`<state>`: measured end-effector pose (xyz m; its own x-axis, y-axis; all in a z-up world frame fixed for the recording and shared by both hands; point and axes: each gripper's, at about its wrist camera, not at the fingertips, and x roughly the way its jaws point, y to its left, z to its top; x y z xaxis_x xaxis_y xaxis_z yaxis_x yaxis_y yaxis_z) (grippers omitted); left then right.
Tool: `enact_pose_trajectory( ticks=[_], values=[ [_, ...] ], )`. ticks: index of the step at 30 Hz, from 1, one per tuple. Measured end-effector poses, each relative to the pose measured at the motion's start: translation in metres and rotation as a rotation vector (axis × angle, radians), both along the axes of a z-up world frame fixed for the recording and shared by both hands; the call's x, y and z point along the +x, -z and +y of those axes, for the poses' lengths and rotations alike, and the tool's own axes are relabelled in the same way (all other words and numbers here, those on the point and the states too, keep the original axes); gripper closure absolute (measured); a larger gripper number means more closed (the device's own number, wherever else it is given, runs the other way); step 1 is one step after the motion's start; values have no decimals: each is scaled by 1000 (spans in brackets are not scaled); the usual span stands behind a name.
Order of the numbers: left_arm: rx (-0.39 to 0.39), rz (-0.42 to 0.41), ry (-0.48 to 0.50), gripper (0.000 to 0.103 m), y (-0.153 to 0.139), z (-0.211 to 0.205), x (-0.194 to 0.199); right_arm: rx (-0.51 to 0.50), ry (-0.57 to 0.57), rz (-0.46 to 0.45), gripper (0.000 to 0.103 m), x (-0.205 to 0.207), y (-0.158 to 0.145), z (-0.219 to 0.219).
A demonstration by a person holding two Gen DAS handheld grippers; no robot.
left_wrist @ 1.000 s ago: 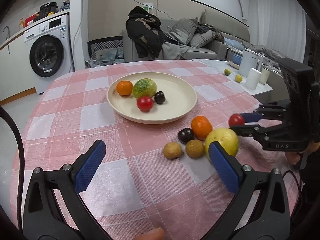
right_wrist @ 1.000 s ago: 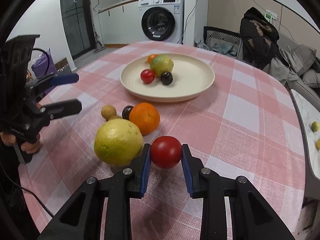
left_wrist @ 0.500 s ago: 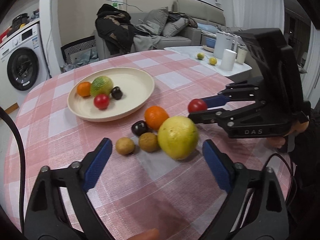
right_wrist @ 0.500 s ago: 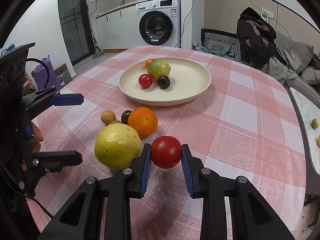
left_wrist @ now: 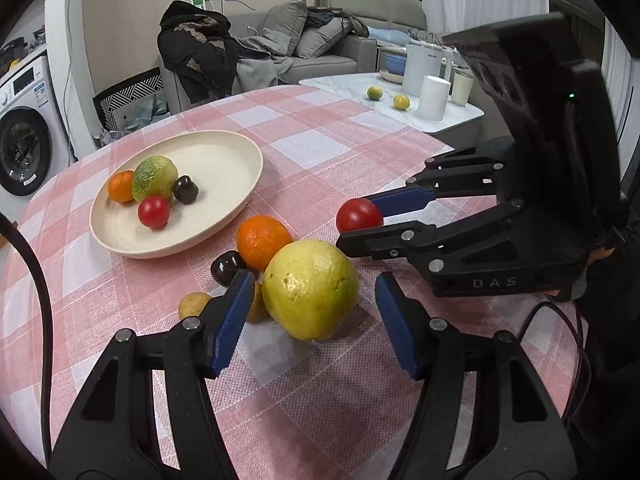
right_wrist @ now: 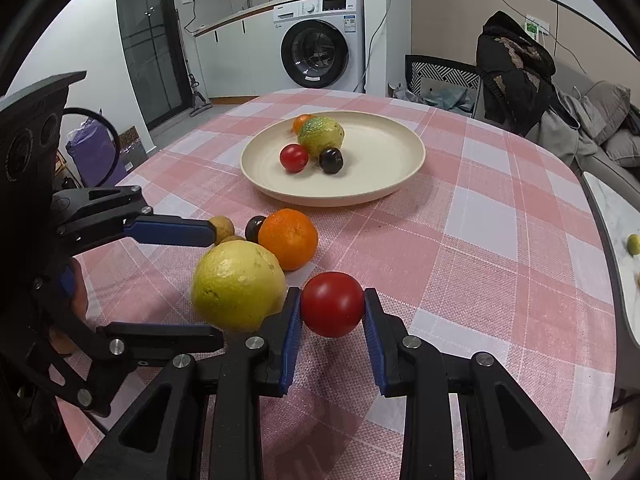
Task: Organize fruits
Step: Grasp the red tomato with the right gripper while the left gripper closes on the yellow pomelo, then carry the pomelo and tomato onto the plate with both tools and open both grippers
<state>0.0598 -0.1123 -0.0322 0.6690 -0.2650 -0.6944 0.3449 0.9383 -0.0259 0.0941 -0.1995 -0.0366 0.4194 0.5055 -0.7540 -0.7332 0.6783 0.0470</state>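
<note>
My right gripper (right_wrist: 331, 312) is shut on a red tomato (right_wrist: 332, 304), held just above the pink checked cloth; it also shows in the left wrist view (left_wrist: 358, 215). My left gripper (left_wrist: 314, 300) is open, its jaws on either side of a large yellow-green citrus (left_wrist: 312, 289) without touching it. Beside the citrus lie an orange (left_wrist: 262, 242), a dark plum (left_wrist: 226, 267) and two small brown fruits (left_wrist: 192, 305). The cream plate (left_wrist: 224, 160) holds a small orange, a green fruit, a tomato and a dark plum.
The round table's edge (right_wrist: 592, 208) runs close on the right of the right wrist view. A white side table (left_wrist: 400, 96) with cups and two small citrus stands beyond. A washing machine (right_wrist: 320, 46) and a sofa stand further back.
My left gripper has moved forward and right, so its open jaws now flank the yellow-green citrus. My right gripper still holds the tomato at about the same spot.
</note>
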Motion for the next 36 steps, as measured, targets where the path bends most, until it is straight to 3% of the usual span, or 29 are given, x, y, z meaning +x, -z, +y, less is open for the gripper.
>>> enact_pose_trajectory(
  ticks=[9,11,16,26,36],
  values=[
    [61,32,22,41,6,-15,17,16,21,5,72,5,0,-6],
    [95,20,17,51,8,-19,18,18,26,6,72,6,0,-7],
    [117,10,18,52,11,-23,21,22,27,6,72,6,-1,-9],
    [42,-29,23,52,-1,-13,14,40,38,0,72,7,-4,-13],
    [-37,-104,-82,52,-26,32,6,107,57,-60,73,6,-22,-14]
  ],
)
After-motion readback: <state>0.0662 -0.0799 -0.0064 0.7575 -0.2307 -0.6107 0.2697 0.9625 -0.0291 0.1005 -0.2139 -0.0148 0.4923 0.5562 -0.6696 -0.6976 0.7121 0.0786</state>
